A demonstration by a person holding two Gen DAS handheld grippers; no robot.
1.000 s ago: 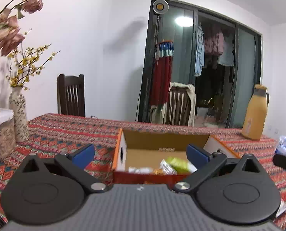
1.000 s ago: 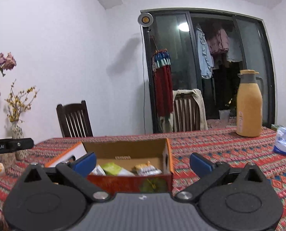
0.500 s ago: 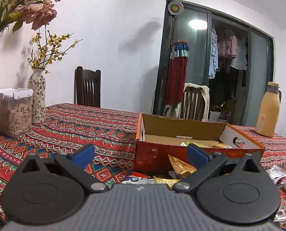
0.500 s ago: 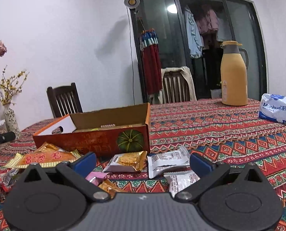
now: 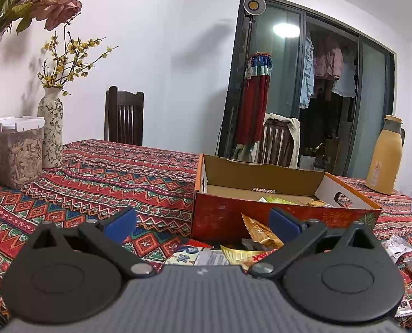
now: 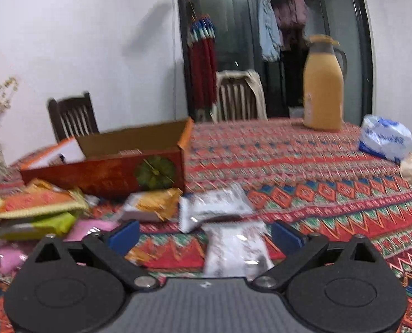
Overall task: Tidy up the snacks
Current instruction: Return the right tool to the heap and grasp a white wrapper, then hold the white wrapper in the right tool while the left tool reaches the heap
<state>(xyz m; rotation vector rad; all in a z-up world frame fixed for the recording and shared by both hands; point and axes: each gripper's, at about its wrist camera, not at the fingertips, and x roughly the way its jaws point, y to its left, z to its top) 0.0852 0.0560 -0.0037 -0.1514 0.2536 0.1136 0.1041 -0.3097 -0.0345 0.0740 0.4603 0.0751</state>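
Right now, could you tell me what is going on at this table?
A person is tidying loose snack packets into the open orange cardboard box on the red patterned tablecloth. The right claw is closing around a white foil snack packet, not yet pinching it. The left claw is open and empty over a golden wrapper before the box.

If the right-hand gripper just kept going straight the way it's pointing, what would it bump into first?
Most likely the white snack packet lying on the tablecloth. It sits between the right gripper and its closing jaws, not yet pinched. The picture is blurred, so the depth is only a guess.
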